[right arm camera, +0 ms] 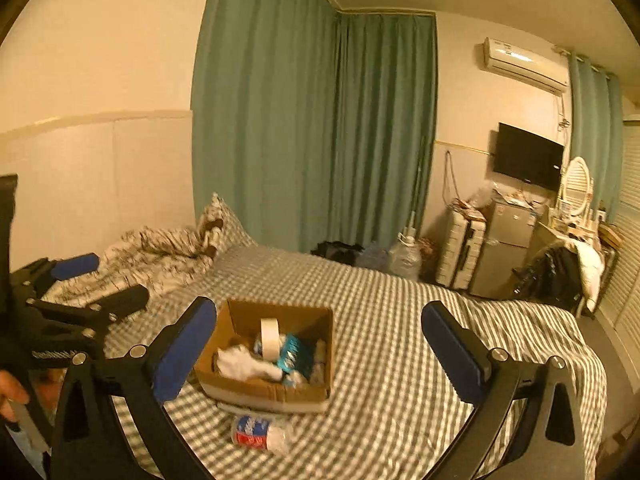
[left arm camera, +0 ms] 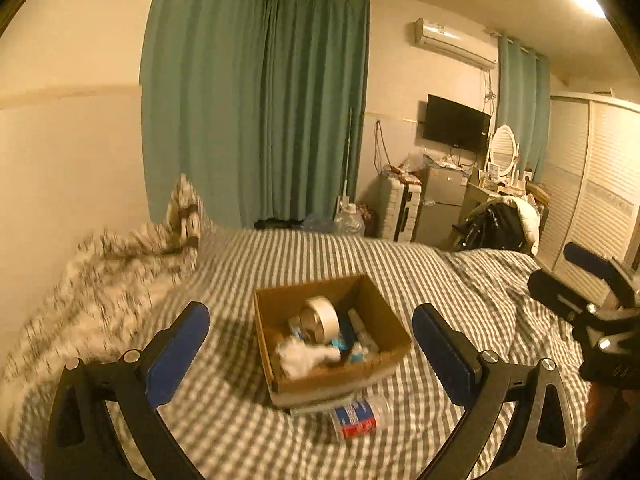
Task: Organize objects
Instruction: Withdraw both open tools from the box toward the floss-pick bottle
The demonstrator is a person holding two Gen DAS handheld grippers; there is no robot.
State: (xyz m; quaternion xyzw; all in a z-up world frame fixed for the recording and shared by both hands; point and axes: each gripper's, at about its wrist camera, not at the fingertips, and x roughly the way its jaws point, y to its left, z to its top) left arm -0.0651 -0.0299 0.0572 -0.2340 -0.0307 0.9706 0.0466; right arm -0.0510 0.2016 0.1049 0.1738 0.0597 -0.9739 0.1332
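Box point(left arm camera: 332, 344) mid-bed, already holding tape point(left arm camera: 320, 316), tissue, small packets. Bottle point(left arm camera: 360, 420) lies on bed point(left arm camera: 400, 264) just before box, not yet packed. My left tool point(left arm camera: 310, 350) and right tool point(right arm camera: 320, 354) both wide, empty.

no text can be read; the bottle point(right arm camera: 258, 436) label's print is too blurred.

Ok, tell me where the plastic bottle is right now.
The plastic bottle lies on its side on the checked bedsheet, low in both views, just in front of the cardboard box, outside it.
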